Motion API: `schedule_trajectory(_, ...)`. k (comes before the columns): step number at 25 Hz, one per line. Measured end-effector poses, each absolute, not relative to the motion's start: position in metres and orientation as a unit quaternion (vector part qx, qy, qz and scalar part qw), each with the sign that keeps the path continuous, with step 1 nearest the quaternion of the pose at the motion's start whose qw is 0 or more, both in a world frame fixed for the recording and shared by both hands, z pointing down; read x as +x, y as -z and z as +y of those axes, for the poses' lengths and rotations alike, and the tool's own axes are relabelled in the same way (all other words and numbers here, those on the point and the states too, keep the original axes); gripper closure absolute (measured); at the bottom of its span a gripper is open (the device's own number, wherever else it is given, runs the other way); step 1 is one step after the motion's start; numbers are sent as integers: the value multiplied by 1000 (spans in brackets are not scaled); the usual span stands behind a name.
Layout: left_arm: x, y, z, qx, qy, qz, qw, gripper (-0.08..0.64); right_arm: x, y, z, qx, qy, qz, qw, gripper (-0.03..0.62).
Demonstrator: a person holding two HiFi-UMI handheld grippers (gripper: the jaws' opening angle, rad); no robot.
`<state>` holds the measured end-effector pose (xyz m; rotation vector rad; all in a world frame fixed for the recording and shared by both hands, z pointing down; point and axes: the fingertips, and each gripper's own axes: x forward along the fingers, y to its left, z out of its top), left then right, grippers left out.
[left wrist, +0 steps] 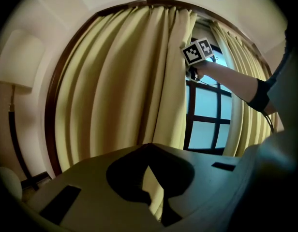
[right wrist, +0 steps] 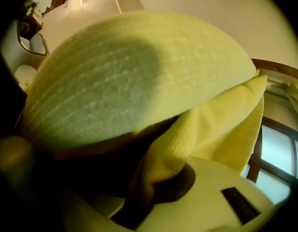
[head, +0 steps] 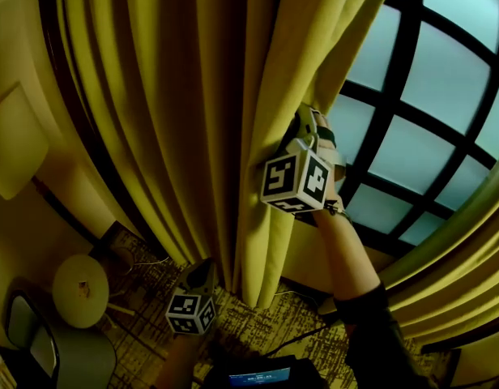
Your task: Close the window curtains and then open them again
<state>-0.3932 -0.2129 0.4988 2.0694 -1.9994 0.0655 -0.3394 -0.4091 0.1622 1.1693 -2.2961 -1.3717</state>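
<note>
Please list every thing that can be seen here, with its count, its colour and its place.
left curtain: one, yellow, hanging over the window's left part
right curtain: one, yellow, gathered at the window's right side
window: one, dark frame, pale panes, between the curtains
floor lamp: one, pale shade, left of the curtains
round table: one, pale, on the floor at lower left
chair: one, grey, beside the table
carpet: one, dark, patterned
left gripper: one, shut, empty, held low
right gripper: one, shut on the left curtain's edge
</note>
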Motion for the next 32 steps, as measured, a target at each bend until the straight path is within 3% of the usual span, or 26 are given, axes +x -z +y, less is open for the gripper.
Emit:
schedule_trajectory(19,-571,-486,-180,702,-19,-703,113,560,-515,-156,-409,408,481,-761,154,514)
schedule_trajectory(32,-601,-488,-191,667,-17,-734,126,560,-586,-156,-405,363,512,-768,130,509)
